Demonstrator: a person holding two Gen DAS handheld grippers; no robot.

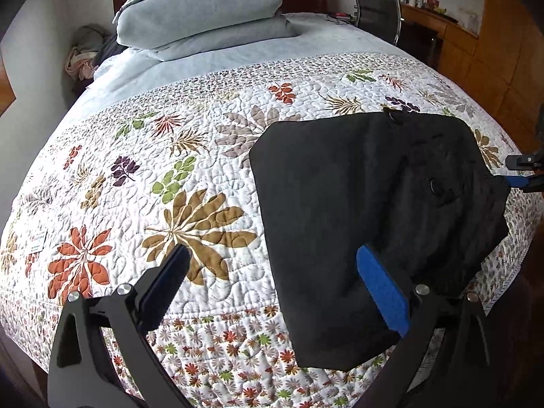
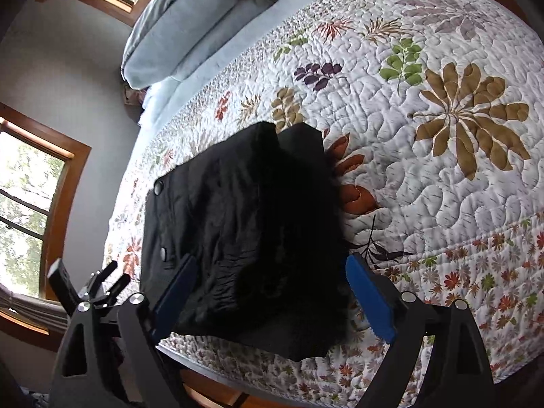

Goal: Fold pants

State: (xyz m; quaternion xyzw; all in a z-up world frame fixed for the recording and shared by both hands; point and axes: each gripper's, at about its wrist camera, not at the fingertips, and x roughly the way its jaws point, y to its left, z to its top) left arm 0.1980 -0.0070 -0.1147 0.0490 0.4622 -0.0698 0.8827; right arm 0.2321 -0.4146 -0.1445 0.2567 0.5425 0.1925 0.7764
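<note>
Pants (image 1: 374, 224): folded black bundle on quilt (image 1: 170, 176), near bed edge.
Left gripper (image 1: 272, 292): jaws wide, nothing pinched.
Right gripper (image 2: 268, 292): jaws spread, straddling pants, no grip.
Around: pillows (image 1: 204, 10) at 11 o'clock.
Left view only: chair (image 1: 377, 3) at 1 o'clock.
Right view only: window (image 2: 23, 210).

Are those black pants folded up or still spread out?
Folded: the black pants form a compact, layered rectangle on the floral quilt, no legs trailing out.
</note>
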